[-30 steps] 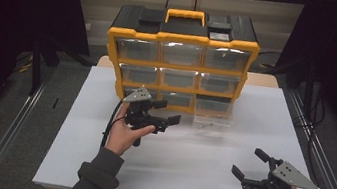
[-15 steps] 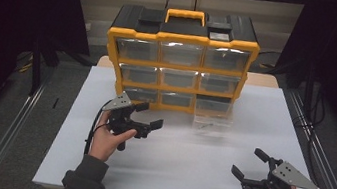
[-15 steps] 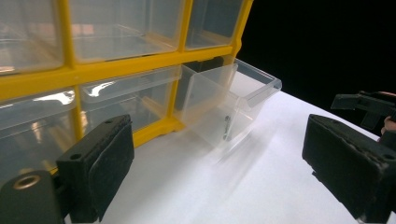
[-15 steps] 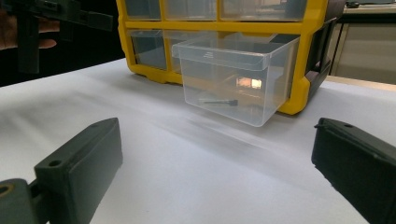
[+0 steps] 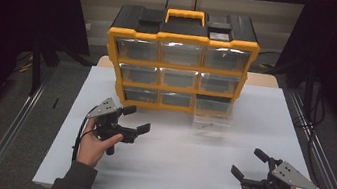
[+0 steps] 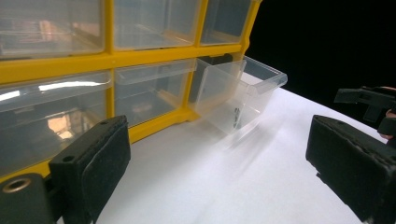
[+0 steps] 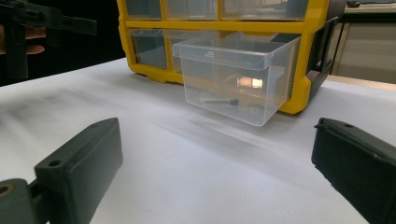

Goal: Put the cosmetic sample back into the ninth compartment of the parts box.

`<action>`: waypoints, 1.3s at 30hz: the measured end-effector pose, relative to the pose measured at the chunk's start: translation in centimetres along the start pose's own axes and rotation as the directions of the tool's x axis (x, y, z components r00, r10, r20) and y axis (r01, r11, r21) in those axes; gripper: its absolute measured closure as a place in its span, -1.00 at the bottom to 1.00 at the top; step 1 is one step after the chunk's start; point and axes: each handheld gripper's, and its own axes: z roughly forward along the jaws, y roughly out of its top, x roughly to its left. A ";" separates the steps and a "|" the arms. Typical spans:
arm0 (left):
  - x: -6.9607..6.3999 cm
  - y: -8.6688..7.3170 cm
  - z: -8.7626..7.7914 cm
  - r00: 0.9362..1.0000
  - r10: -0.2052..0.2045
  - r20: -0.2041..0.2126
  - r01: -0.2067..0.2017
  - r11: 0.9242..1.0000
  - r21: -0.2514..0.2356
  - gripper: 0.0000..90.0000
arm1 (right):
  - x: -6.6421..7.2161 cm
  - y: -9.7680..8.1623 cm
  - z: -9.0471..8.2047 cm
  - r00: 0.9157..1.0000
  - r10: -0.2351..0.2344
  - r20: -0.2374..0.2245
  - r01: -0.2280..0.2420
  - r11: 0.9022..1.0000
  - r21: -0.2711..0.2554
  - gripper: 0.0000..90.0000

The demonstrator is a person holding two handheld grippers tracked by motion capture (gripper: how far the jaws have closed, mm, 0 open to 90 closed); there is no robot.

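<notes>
Leftward and away from the cabinet (image 5: pixel 180 61) the left gripper (image 5: pixel 133 119) has drawn, its fingers just spreading, empty; the right gripper (image 5: pixel 248 165) rests spread, empty. The drawer (image 5: pixel 212 115) juts from the bottom-right slot: light, stiff, slick plastic, holding perhaps a screw (image 7: pixel 219 101). Pinch its front lip.

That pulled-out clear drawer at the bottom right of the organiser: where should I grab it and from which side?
Probably take the clear drawer by its front lip, the overhanging rim along the top of its front wall, coming from the person's side of the table. It juts out of the yellow organiser, so only the front is free. The right hand-held gripper stands open, facing it.
</notes>
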 end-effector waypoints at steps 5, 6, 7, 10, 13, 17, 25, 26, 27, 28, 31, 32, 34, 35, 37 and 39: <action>0.5 -0.3 -1.1 1.000 0.005 -0.007 -0.005 1.000 0.001 -0.86 | 0.0 0.0 0.0 1.000 -0.001 -0.004 0.001 1.000 0.003 -0.97; 0.5 -0.4 -1.2 1.000 0.016 -0.026 -0.016 1.000 -0.006 -0.86 | 0.0 0.0 0.0 1.000 0.000 -0.003 0.000 1.000 0.004 -0.97; 0.6 -0.4 -1.5 1.000 0.003 -0.008 -0.003 1.000 -0.004 -0.87 | 0.0 0.0 0.0 1.000 0.000 -0.003 0.000 1.000 0.005 -0.97; 0.9 -0.7 -2.1 1.000 0.011 -0.015 -0.011 1.000 0.007 -0.87 | 0.0 0.0 0.0 1.000 0.000 -0.004 0.000 1.000 0.004 -0.97; 1.0 -1.0 -2.4 1.000 -0.005 -0.022 0.005 1.000 -0.010 -0.88 | 0.0 0.0 0.1 1.000 -0.001 -0.003 0.001 1.000 0.005 -0.97; 1.1 -1.4 -3.0 1.000 -0.013 -0.026 0.012 1.000 -0.015 -0.88 | 0.0 0.0 0.1 1.000 -0.003 -0.006 0.003 1.000 0.004 -0.97; 1.7 -2.0 -4.7 0.999 0.005 -0.038 -0.005 1.000 -0.008 -0.89 | 0.0 0.0 0.1 1.000 -0.003 -0.006 0.003 1.000 0.003 -0.97; 1.8 -2.2 -5.0 0.999 0.001 -0.043 -0.001 1.000 -0.014 -0.89 | 0.1 0.0 0.1 1.000 -0.003 -0.006 0.003 1.000 0.003 -0.97; 2.0 -2.3 -5.3 0.999 0.014 -0.044 -0.014 1.000 -0.008 -0.89 | 0.1 0.0 0.1 1.000 -0.001 -0.004 0.001 1.000 0.002 -0.97; 1.9 -2.4 -5.4 0.999 -0.002 -0.044 0.002 1.000 -0.020 -0.89 | 0.1 0.0 0.1 1.000 -0.001 -0.005 0.001 1.000 0.004 -0.97; 2.1 -2.7 -6.0 0.999 0.018 -0.049 -0.018 1.000 -0.005 -0.89 | 0.1 0.0 0.1 1.000 -0.004 -0.006 0.004 1.000 0.003 -0.97; 2.1 -2.8 -6.2 0.999 0.012 -0.043 -0.013 1.000 -0.012 -0.90 | 0.1 0.0 0.1 1.000 -0.004 -0.005 0.004 1.000 0.003 -0.97; 2.2 -3.1 -6.6 0.999 0.010 -0.044 -0.011 1.000 -0.013 -0.90 | 0.1 0.0 0.1 1.000 -0.003 -0.004 0.003 1.000 0.003 -0.97; 2.2 -3.2 -6.8 0.999 0.012 -0.052 -0.012 1.000 -0.016 -0.90 | 0.1 0.0 0.1 1.000 0.000 -0.002 0.000 1.000 0.005 -0.97; 2.2 -3.5 -7.1 0.998 0.013 -0.056 -0.013 1.000 -0.008 -0.90 | 0.1 0.0 0.1 1.000 0.001 -0.003 -0.001 1.000 0.006 -0.97; 2.1 -3.7 -7.5 0.998 0.008 -0.063 -0.008 1.000 -0.006 -0.90 | 0.0 0.0 0.1 1.000 -0.002 -0.003 0.002 1.000 0.004 -0.97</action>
